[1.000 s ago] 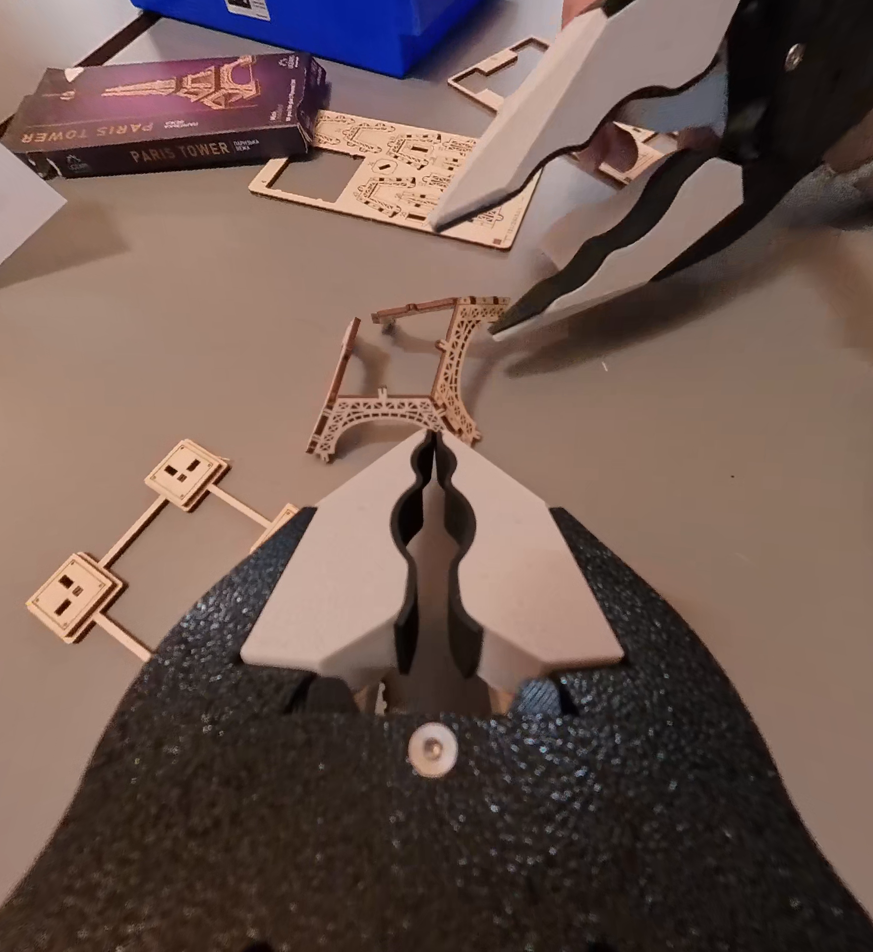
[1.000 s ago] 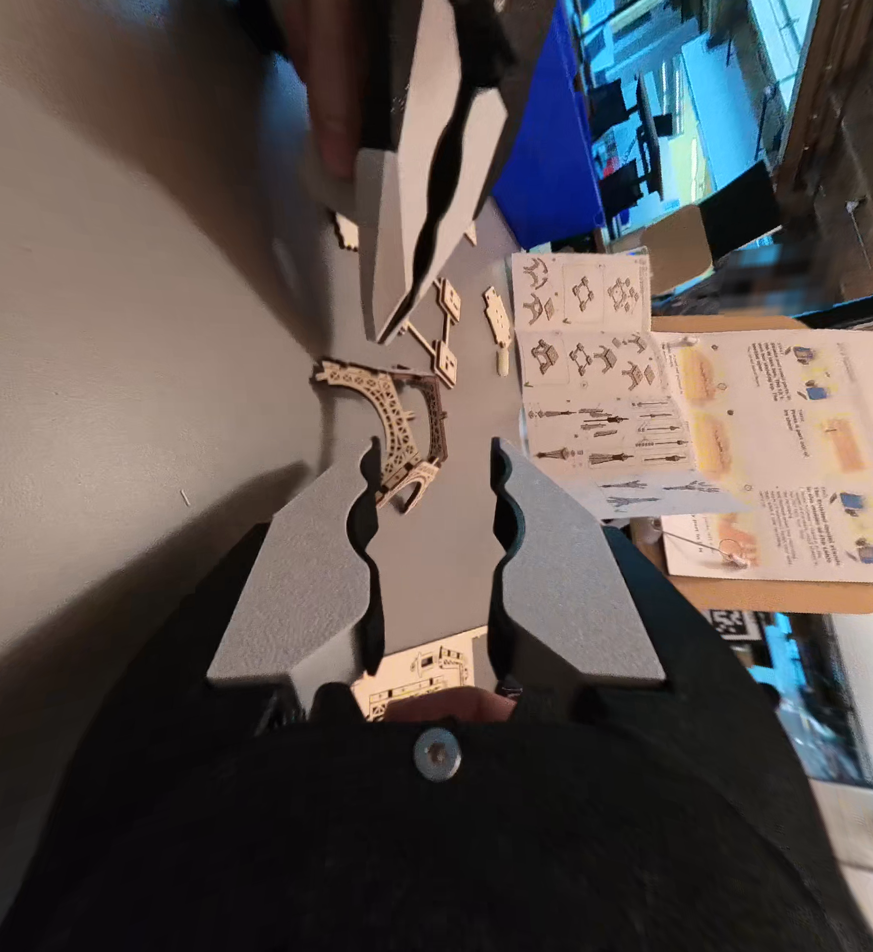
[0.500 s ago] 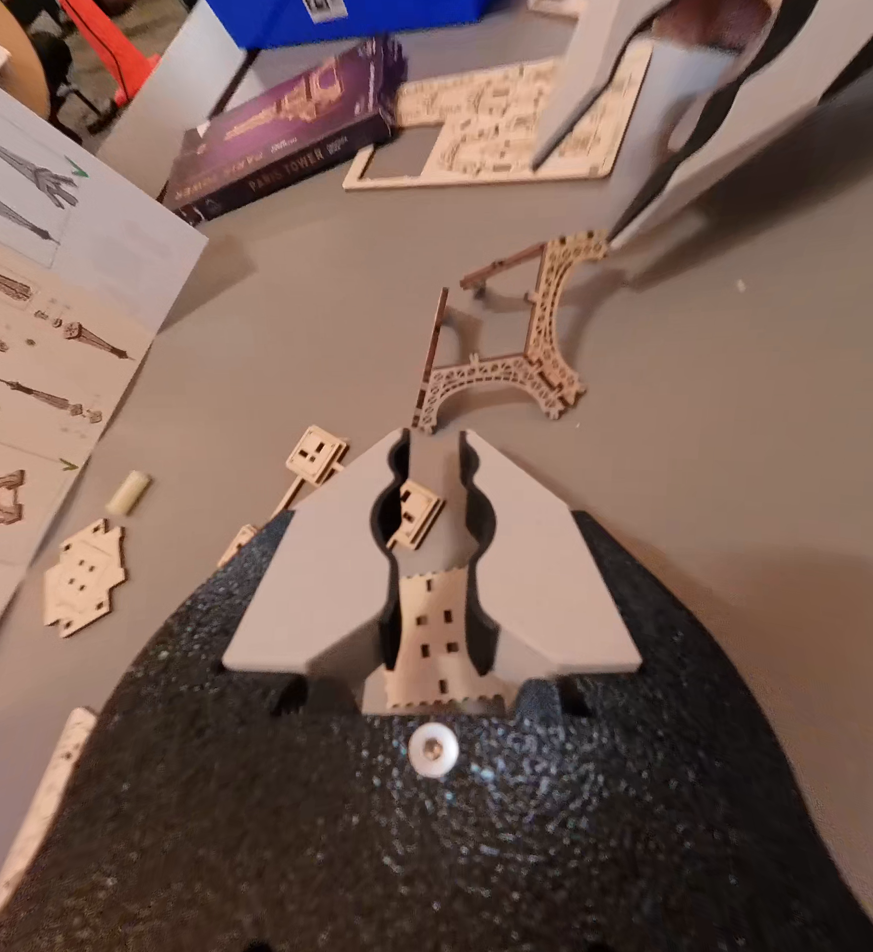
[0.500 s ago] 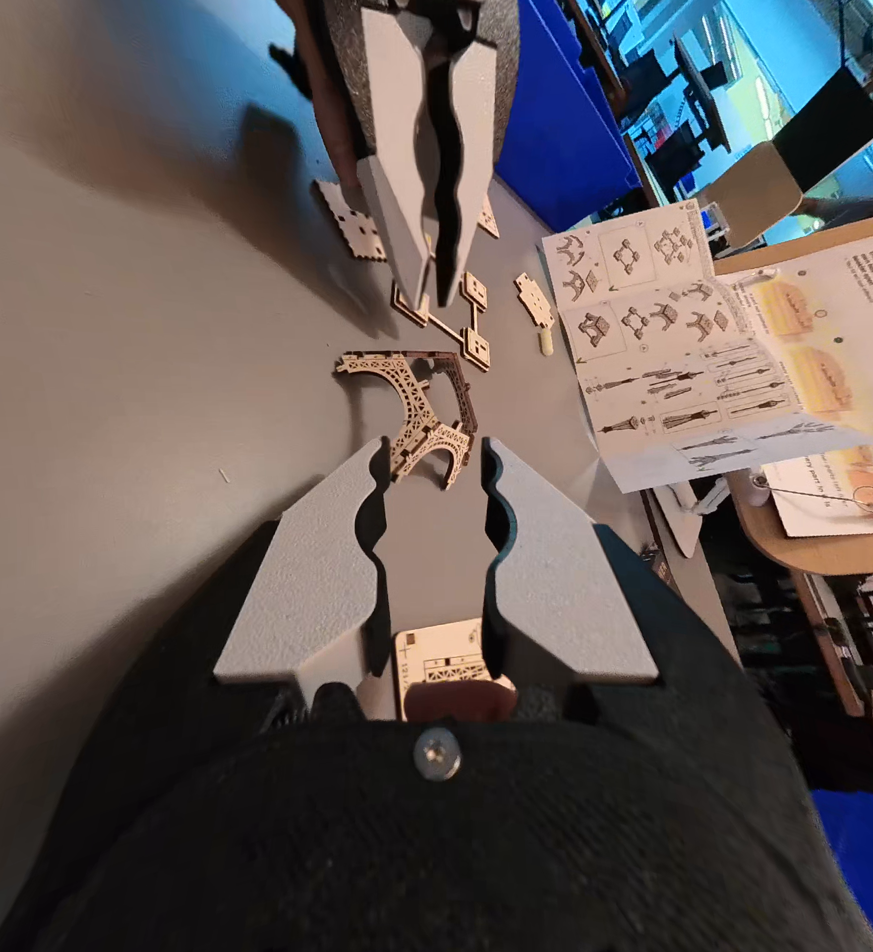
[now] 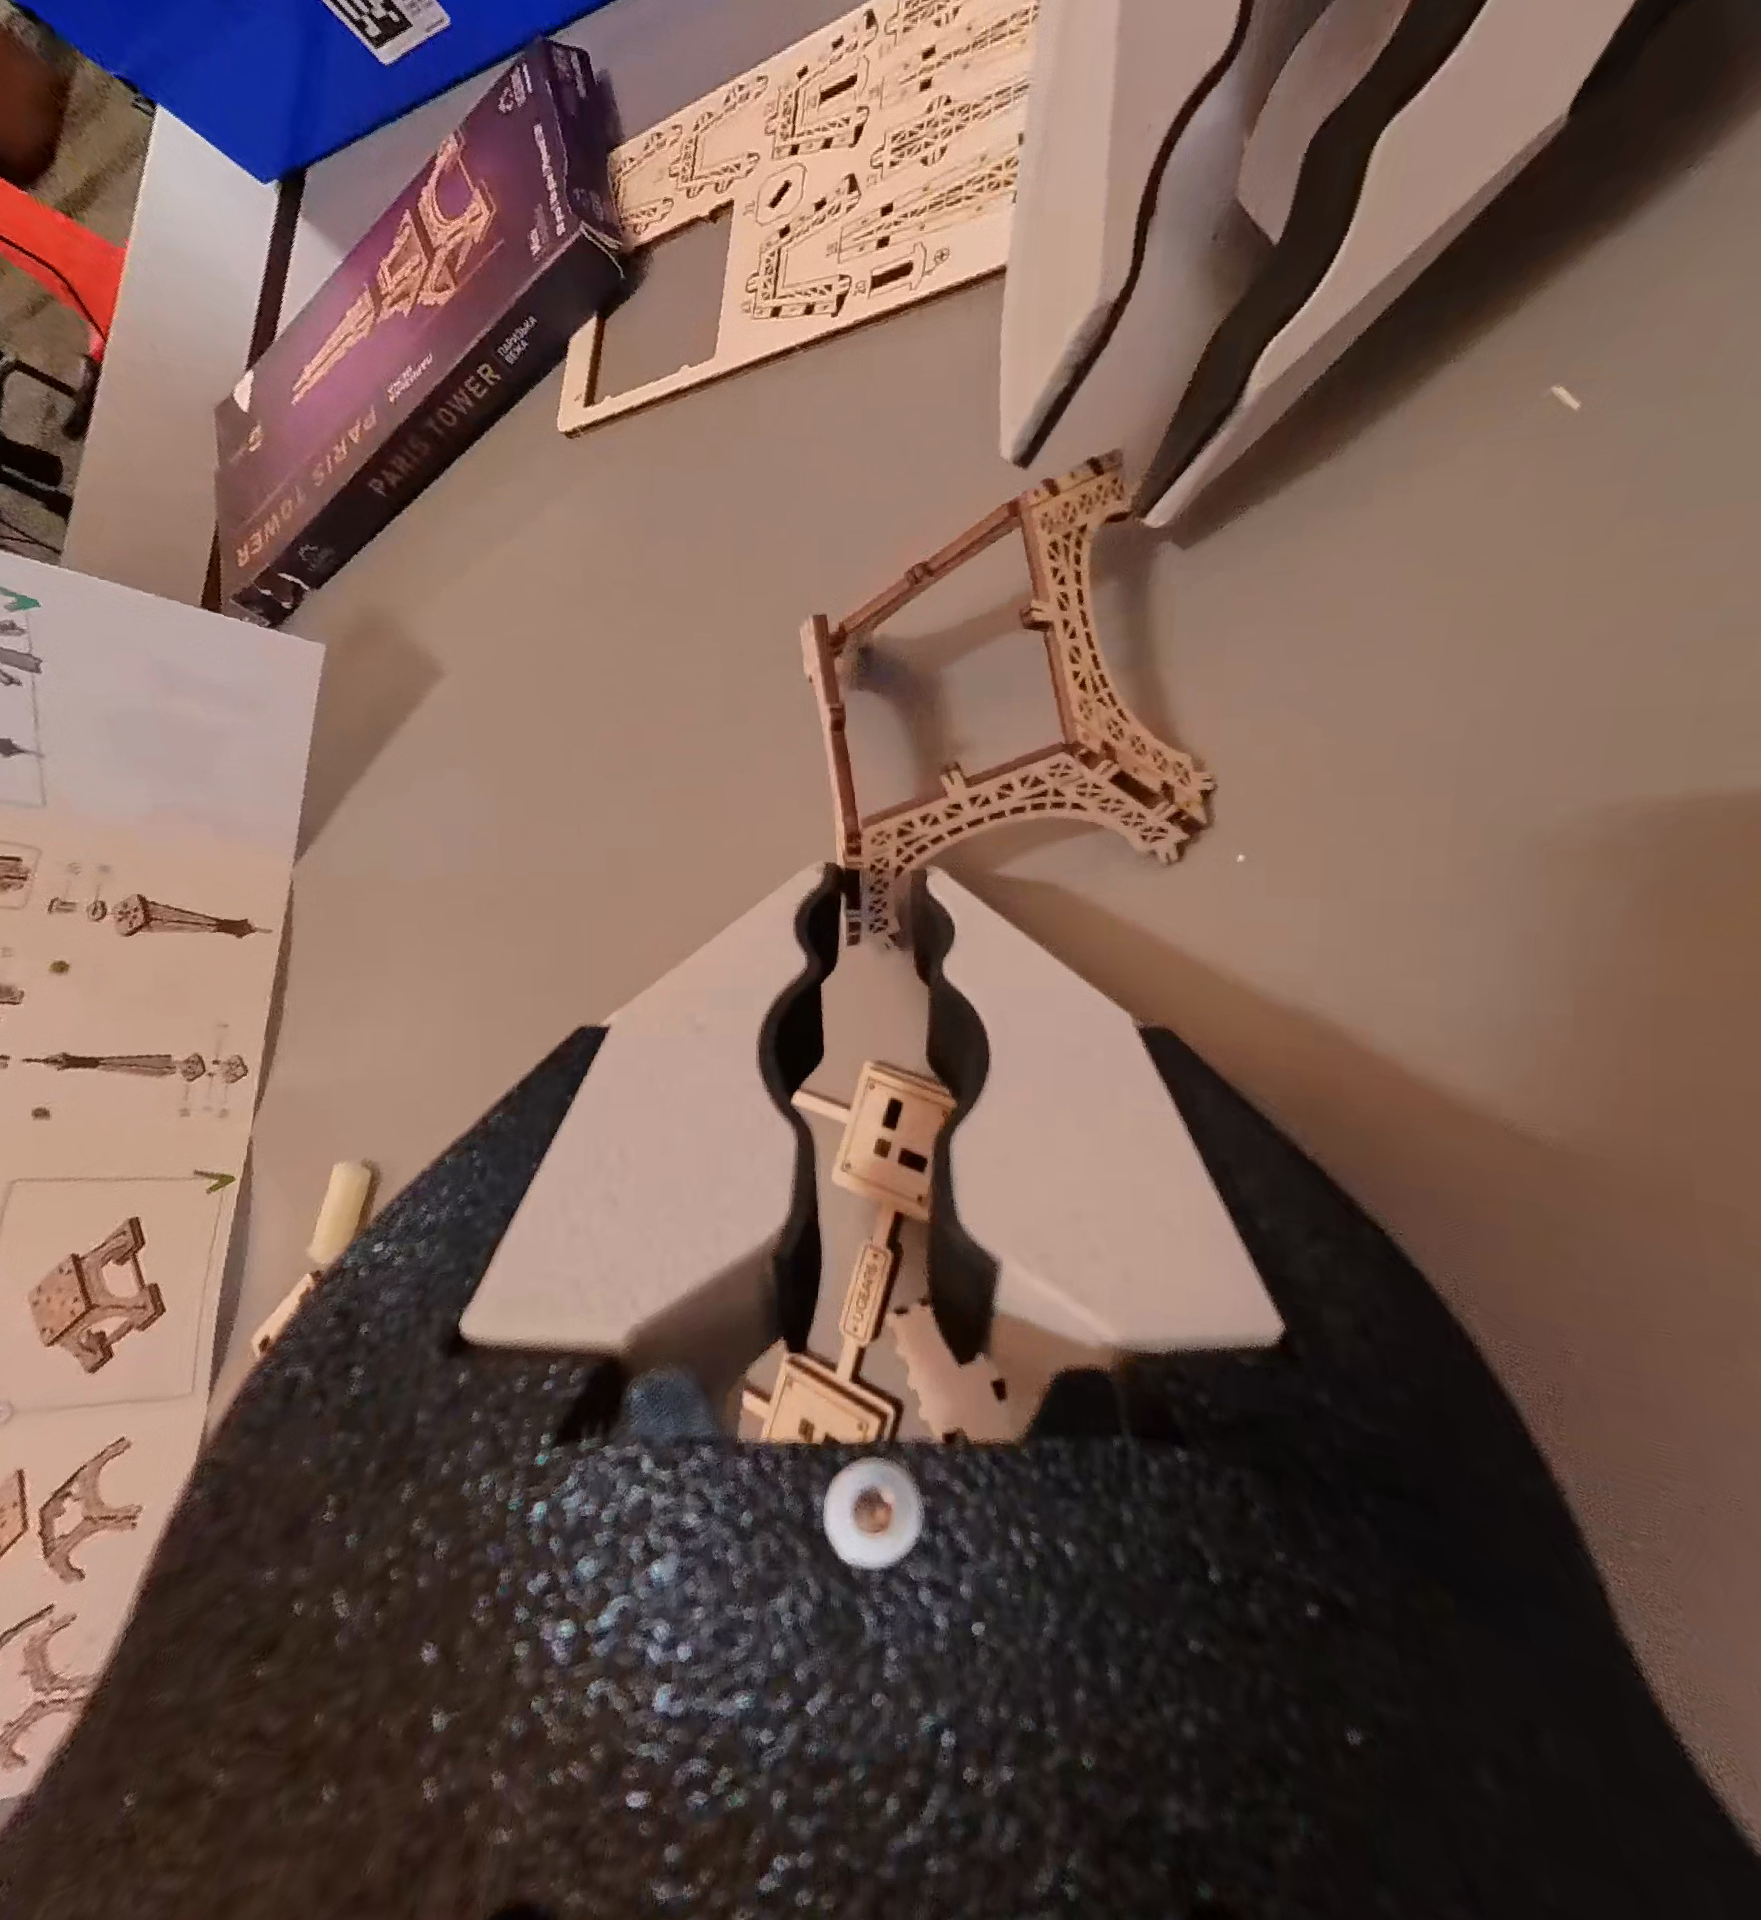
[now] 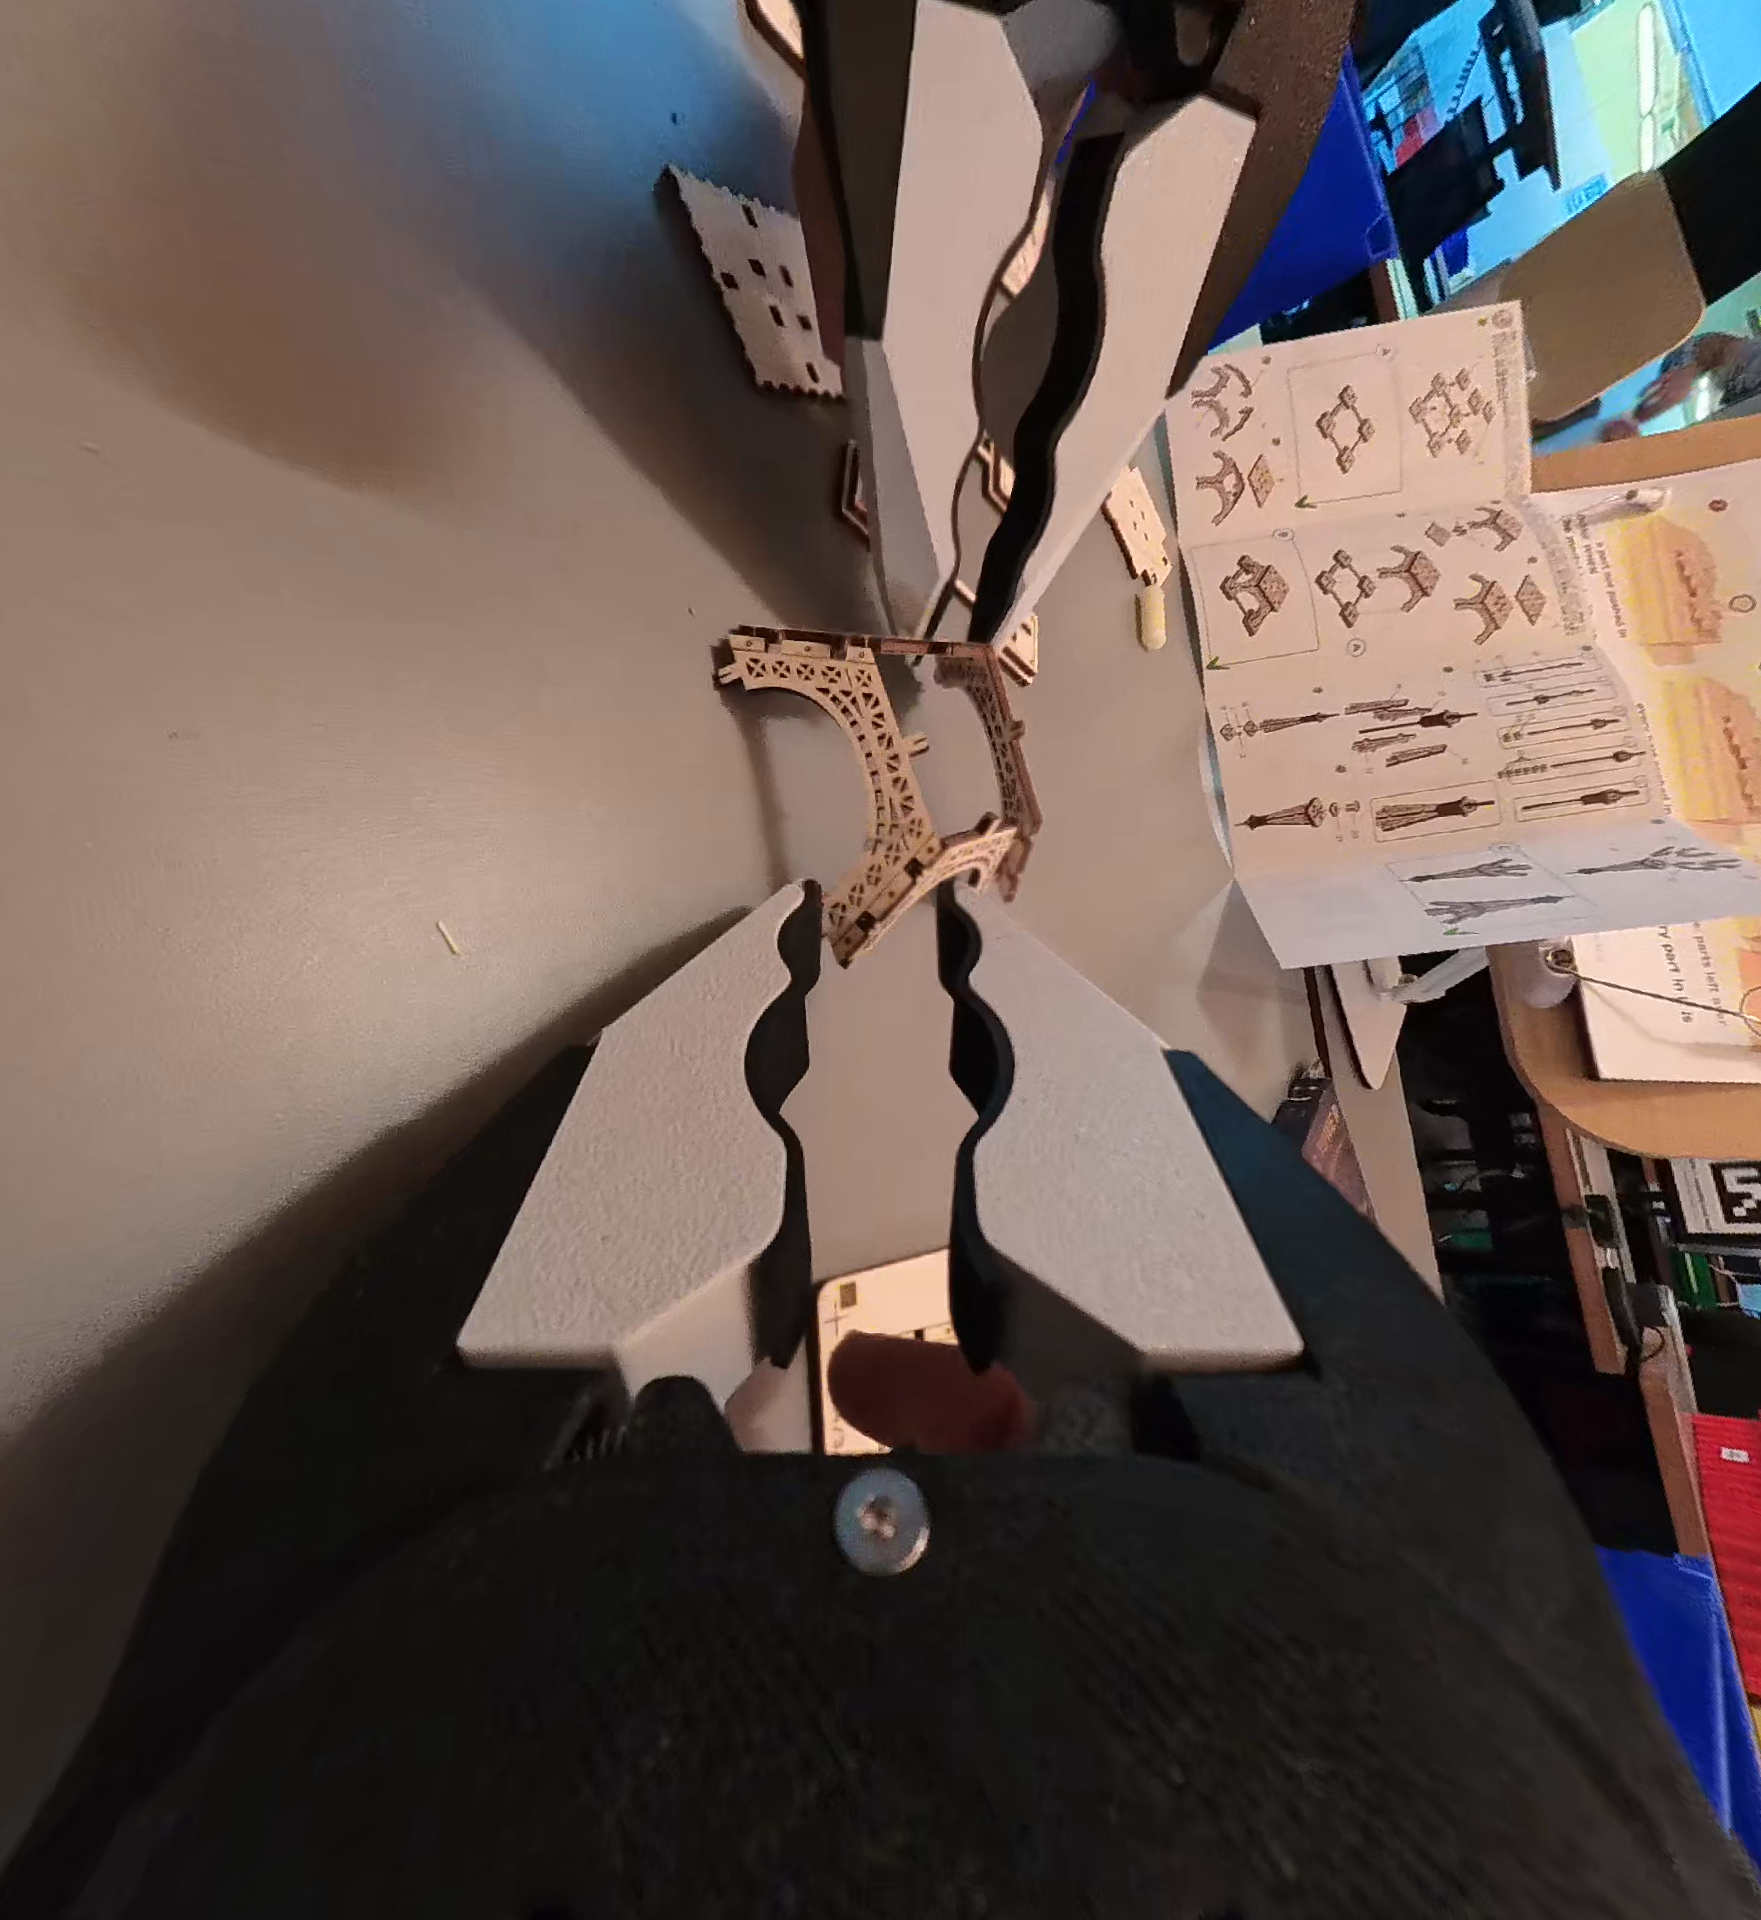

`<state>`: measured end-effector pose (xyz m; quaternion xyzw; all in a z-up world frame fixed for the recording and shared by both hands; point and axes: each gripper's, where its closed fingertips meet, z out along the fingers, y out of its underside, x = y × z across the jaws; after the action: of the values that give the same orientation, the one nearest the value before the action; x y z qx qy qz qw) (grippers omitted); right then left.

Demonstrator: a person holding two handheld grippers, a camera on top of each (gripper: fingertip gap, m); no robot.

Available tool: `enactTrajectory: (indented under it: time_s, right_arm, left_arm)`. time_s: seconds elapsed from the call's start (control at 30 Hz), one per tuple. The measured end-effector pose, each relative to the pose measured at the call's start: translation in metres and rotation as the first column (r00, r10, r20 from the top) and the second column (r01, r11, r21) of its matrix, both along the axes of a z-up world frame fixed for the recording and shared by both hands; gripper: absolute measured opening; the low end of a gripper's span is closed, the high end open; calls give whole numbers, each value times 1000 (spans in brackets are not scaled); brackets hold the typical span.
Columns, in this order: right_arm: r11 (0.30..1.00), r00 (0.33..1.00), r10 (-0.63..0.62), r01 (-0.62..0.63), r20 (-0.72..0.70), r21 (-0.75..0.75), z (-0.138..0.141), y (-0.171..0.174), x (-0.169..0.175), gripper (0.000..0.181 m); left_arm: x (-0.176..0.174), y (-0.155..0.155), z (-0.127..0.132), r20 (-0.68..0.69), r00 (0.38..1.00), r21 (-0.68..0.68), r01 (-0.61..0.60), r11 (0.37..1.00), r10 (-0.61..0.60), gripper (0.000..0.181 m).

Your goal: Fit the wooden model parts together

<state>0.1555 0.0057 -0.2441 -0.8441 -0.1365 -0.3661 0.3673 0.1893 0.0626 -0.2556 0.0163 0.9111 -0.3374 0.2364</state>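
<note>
The wooden tower base (image 5: 1052, 727), a square of lattice arches and thin bars, stands on the grey table (image 5: 1478, 1039). My left gripper (image 5: 878, 906) has closed to a narrow gap on one arch foot. My right gripper (image 5: 1089, 483) comes in from the top right, open, its tips on either side of the opposite corner. In the right wrist view the base (image 6: 876, 769) lies just past my right gripper (image 6: 881, 909), whose jaws stand apart around a foot. The left gripper (image 6: 954, 629) pinches the far corner from above.
A strip of small square wooden parts (image 5: 886, 1143) and a toothed plate (image 6: 762, 281) lie under the left gripper. A purple box (image 5: 419, 343), a cut-out parts sheet (image 5: 824, 166) and a blue bin (image 5: 263, 62) sit behind. The instruction sheet (image 6: 1427, 644) and a small cream stick (image 6: 1151, 618) lie beside. Tip to tip, the grippers are about 8 cm apart.
The left gripper opened, moved forward to the base and narrowed on an arch foot. The right gripper came closer, its open tips now around the opposite corner.
</note>
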Motion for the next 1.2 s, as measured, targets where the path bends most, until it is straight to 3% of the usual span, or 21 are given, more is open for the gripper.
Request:
enactTrajectory:
  time_s: [0.03, 0.43, 1.2]
  right_arm:
    - [1000, 1000, -3, 3, -2, 0, -1, 1, 1, 20]
    - [1000, 999, -2, 2, -44, 2, -9, 4, 1, 19]
    - [1000, 1000, -15, 15, -3, -3, -10, 8, 6, 19]
  left_arm:
    - [1, 0, 0, 8, 1000, 1, 0, 1000, 0, 10]
    - [-2, 2, -2, 17, 1000, -54, 0, 999, 1, 9]
    - [-4, 5, -2, 85, 995, -3, -51, 999, 51, 9]
